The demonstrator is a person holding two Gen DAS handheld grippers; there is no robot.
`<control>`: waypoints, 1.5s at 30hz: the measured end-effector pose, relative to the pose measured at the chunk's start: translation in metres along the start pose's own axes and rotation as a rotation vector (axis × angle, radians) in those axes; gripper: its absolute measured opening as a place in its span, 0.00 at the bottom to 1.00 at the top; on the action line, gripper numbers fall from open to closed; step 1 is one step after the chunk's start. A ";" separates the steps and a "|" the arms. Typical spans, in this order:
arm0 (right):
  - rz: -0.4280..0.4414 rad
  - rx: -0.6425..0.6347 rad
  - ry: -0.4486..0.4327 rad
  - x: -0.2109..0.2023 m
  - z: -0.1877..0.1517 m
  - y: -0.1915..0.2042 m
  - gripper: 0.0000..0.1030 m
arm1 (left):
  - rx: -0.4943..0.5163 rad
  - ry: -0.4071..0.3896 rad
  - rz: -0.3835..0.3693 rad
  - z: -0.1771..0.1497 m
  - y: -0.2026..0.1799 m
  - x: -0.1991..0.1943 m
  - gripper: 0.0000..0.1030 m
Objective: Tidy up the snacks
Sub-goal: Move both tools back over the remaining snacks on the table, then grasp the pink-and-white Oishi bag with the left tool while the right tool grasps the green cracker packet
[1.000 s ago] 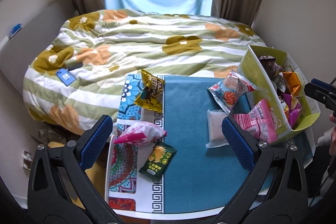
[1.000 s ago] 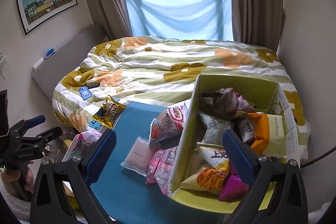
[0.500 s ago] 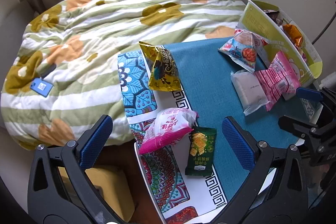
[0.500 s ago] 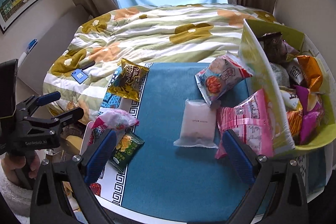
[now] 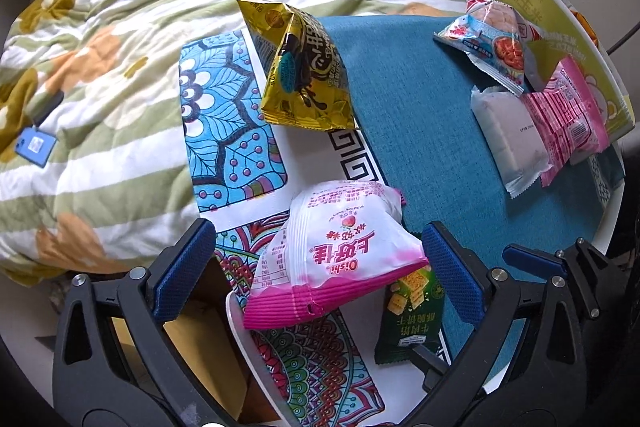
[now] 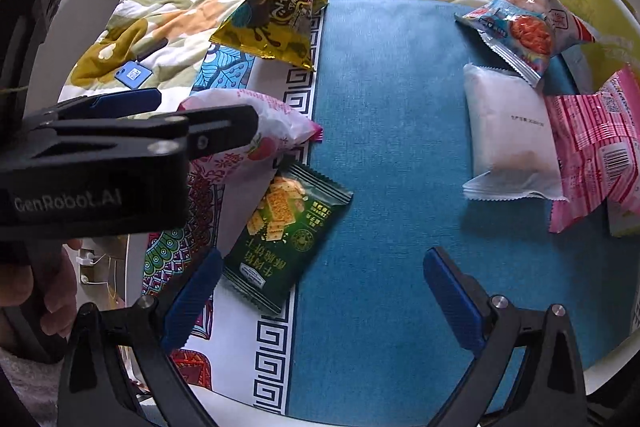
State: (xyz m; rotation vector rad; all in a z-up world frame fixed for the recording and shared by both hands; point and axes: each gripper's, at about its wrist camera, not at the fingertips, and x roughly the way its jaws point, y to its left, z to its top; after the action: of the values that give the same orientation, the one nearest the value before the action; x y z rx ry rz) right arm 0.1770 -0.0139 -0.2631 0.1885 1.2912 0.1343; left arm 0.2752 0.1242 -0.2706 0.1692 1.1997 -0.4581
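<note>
Loose snacks lie on a small table. My left gripper (image 5: 318, 267) is open, and a pink-and-white puffed bag (image 5: 336, 251) sits between its fingers. Partly under that bag lies a green cracker packet (image 5: 412, 315). My right gripper (image 6: 322, 299) is open too, just in front of the green cracker packet (image 6: 284, 231) with nothing in it. The left gripper (image 6: 204, 111) hovers over the pink-and-white bag (image 6: 280, 127). Farther back lies a gold bag (image 5: 304, 75). A blue-and-white bag (image 6: 520, 27), a white packet (image 6: 508, 123) and a pink striped packet (image 6: 600, 147) lean by the yellow-green box (image 5: 532, 11).
The table has a teal cloth (image 6: 392, 147) with a patterned border (image 5: 224, 115) on its left. Behind it is a bed with a flowered quilt (image 5: 120, 67) and a blue tag (image 5: 34, 145). A person's hand (image 6: 36, 291) holds the left gripper. A cardboard box (image 5: 200, 355) stands below the table's left edge.
Both grippers have dropped lower and closer to the table's front left. The left one has come down around the pink-and-white bag. The right has swung left from the box to the green packet.
</note>
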 end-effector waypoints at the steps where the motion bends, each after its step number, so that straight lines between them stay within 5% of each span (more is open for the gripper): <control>1: -0.007 0.001 -0.009 0.003 -0.001 0.004 0.97 | -0.008 -0.002 -0.006 0.001 0.001 0.002 0.98; 4: -0.037 0.011 -0.039 0.013 -0.006 0.012 0.97 | 0.000 0.014 -0.014 0.002 0.003 0.011 0.82; 9: -0.101 0.017 -0.078 0.025 -0.013 0.025 0.97 | 0.022 0.036 -0.042 -0.001 0.002 0.019 0.78; 21: -0.183 -0.020 -0.126 0.028 -0.015 0.035 0.75 | -0.018 0.037 -0.094 -0.007 0.013 0.025 0.55; 37: -0.173 -0.041 -0.139 0.018 -0.026 0.032 0.42 | -0.052 0.026 -0.082 -0.015 0.015 0.015 0.52; 45: -0.140 -0.045 -0.174 0.001 -0.021 0.026 0.40 | -0.049 -0.012 -0.069 -0.012 0.010 -0.009 0.52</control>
State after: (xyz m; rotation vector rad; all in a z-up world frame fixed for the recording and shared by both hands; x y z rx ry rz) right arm 0.1567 0.0130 -0.2638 0.0692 1.1233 0.0269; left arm 0.2671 0.1402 -0.2672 0.0836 1.2063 -0.4889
